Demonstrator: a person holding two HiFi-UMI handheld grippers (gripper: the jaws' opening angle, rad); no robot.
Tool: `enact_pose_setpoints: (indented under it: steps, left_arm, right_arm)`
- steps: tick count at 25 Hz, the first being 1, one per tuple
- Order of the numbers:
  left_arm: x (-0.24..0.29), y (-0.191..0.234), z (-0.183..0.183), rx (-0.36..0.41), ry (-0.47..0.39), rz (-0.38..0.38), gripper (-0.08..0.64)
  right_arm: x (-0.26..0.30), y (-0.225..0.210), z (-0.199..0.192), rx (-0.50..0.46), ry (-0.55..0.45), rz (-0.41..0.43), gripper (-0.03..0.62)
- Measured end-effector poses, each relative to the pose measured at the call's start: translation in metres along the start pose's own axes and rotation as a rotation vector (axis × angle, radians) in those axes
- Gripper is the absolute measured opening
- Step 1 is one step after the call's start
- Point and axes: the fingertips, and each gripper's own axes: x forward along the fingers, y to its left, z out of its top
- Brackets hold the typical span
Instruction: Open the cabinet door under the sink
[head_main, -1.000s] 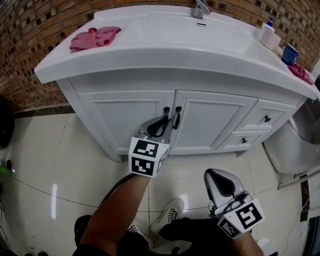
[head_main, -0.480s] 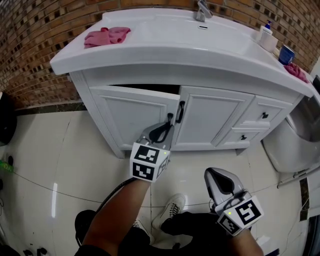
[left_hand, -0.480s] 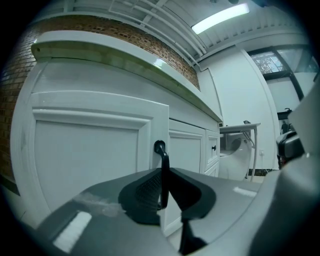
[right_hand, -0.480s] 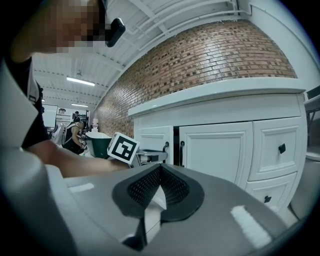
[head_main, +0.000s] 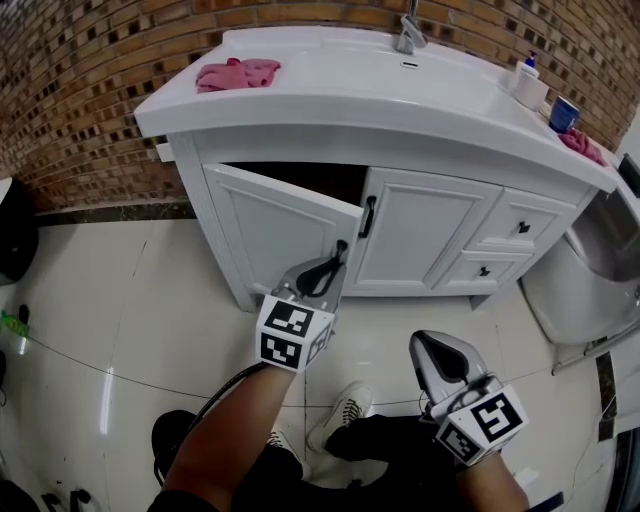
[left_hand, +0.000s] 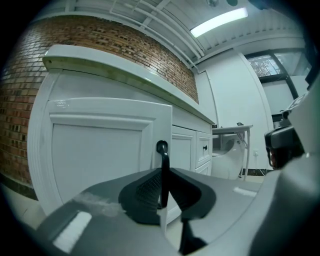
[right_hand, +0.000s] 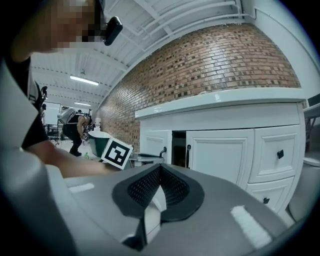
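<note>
1. Left tool (head_main: 333, 262) is clamped on the black handle (head_main: 340, 250) of the left cabinet door (head_main: 270, 230). The door stands swung partway out with a dark gap behind it.
2. Right tool (head_main: 438, 362) is low over the floor tiles, jaws pressed together on nothing, well apart from the cabinet.
3. Around: right door (head_main: 425, 235) closed, drawers (head_main: 520, 228) beside it, toilet (head_main: 575, 285) further right. On the worktop (head_main: 330, 90): pink cloth (head_main: 238, 73), faucet (head_main: 408, 35), soap bottle (head_main: 527, 78), blue cup (head_main: 563, 113).
4. The person's shoes (head_main: 340, 420) are on the floor, apart from the door.
5. Only the left gripper view shows the pads (left_hand: 145, 187) pinching the handle bar.
6. Only the right gripper view shows a second person (right_hand: 77, 132) far back in the room.
</note>
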Motion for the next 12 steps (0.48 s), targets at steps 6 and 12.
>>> enact_pose_setpoints:
  steps: [6, 12]
  left_arm:
    - [-0.030, -0.006, -0.005, 0.006, 0.001, -0.032, 0.046]
    - [-0.060, -0.008, -0.010, 0.001, -0.014, -0.053, 0.047]
  right_arm:
    - [-0.002, 0.020, 0.004, -0.009, -0.014, 0.021, 0.008]
    - [-0.001, 0.041, 0.002, -0.008, -0.019, 0.049, 0.008]
